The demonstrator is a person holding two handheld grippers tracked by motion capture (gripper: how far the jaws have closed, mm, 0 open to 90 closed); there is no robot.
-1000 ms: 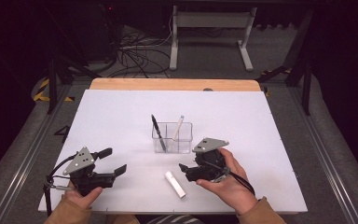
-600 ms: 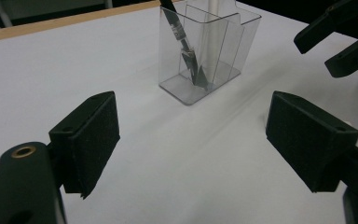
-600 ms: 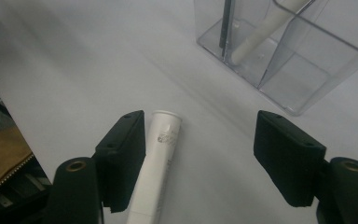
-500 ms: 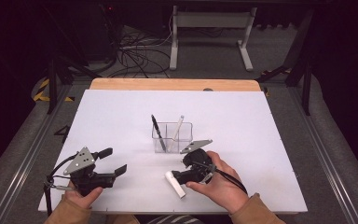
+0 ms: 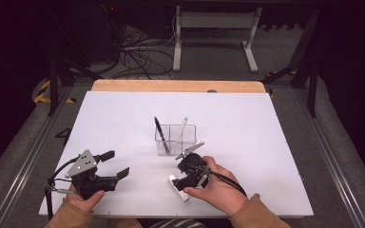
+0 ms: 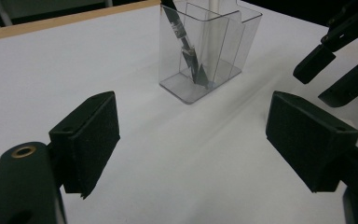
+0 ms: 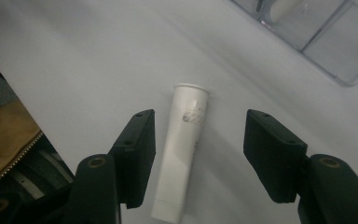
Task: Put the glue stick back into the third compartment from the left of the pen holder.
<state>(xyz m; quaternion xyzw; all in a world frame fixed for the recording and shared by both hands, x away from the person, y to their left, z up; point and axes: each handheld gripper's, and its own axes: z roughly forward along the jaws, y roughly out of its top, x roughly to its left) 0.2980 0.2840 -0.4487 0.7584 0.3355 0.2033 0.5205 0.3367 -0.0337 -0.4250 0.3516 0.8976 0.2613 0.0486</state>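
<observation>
1. So the right claw [image 5: 177,182] has slid from beside the clear organizer over to the white tube lying on the surface, dropping a bit lower as it went. Its jaws have just been closing, with the tube between them. The left claw [image 5: 115,164] hasn't budged.
2. Right now the white tube [image 7: 181,156] lies flat on the white surface [image 5: 266,142], near its front edge, just in front of the clear organizer [image 5: 176,138]. The right claw's jaws straddle it, but the pads aren't touching it yet, so it's open, not gripping.
3. Left claw sits wide open over bare surface, nothing in it.
4. The tube looks light, smooth plastic, round, with a flat cap end, so probably a bit slippery and likely to roll. I'd grab it across the middle of the body.
5. The organizer is hard see-through plastic with dividers, holding a black pen [image 5: 160,134] and a white pen [image 5: 182,129], both leaning.
</observation>
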